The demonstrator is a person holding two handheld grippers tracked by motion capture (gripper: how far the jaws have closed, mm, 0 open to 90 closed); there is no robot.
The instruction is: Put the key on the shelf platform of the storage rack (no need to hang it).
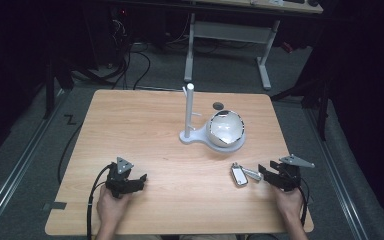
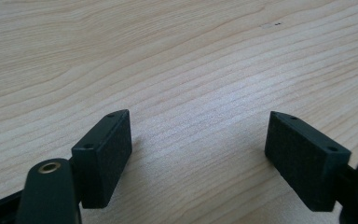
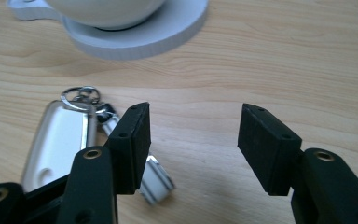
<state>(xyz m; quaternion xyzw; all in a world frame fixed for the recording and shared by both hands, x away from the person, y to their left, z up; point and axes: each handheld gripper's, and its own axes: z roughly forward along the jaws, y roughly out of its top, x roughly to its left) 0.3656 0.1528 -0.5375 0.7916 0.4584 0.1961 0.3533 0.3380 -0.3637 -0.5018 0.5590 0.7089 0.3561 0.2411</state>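
**My jaws by the keys**

I hold 2 grippers, one in each hand, low over the wood tabletop (image 1: 145, 130).

My right gripper (image 1: 261, 171) is near the right edge. Its jaws are spread apart, w/ bare wood between them. Nothing is pinched. In the right gripper view the key bunch (image 3: 70, 135) lies just beside my left-hand jaw, partly behind it. It's a flat silver tag, a small ring at the top, and a thin silver piece that pokes out under the jaw. I can't tell if the jaw touches that piece. In the high view the keys lie flat on the tabletop, just left of my right gripper, near the front.

Behind the keys, more to the middle, is a white bowl (image 1: 226, 128) on a flat white stand (image 1: 187, 137). A white post (image 1: 189, 107) stands up from the stand, left of the bowl.

My left gripper (image 1: 141, 180) is far off at the front left, well apart from the keys. Its jaws are spread wide too, w/ only wood between them.
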